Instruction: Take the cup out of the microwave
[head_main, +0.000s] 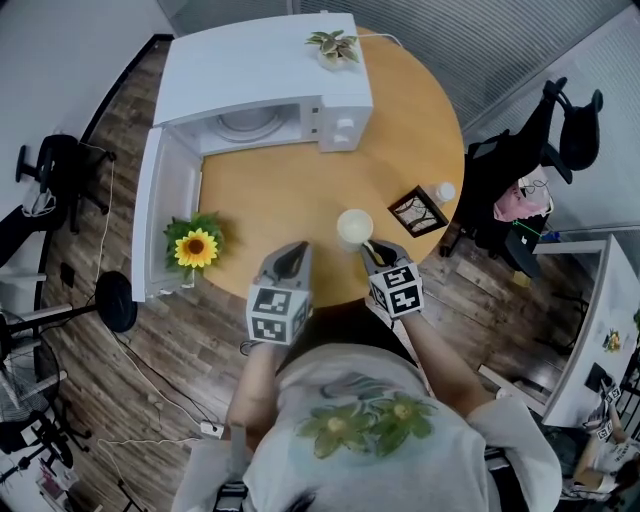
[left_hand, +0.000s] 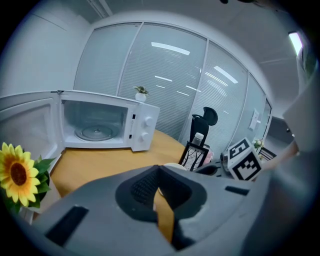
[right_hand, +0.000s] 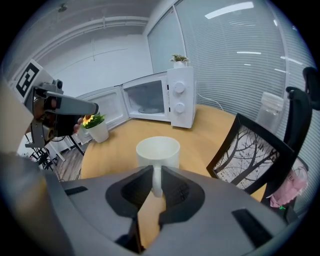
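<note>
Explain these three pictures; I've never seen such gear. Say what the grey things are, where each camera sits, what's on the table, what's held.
No robot: a person holds two hand tools, each with two grey fingers that pinch. One picture looks down from the person's head; the others ride on the tools, looking along the fingers. On the round table stand a white microwave, door open, a small plant on top, a potted sunflower, a picture frame and a small bottle. The right gripper is shut on the handle of a white cup, outside the microwave. The left gripper is shut, empty.
</note>
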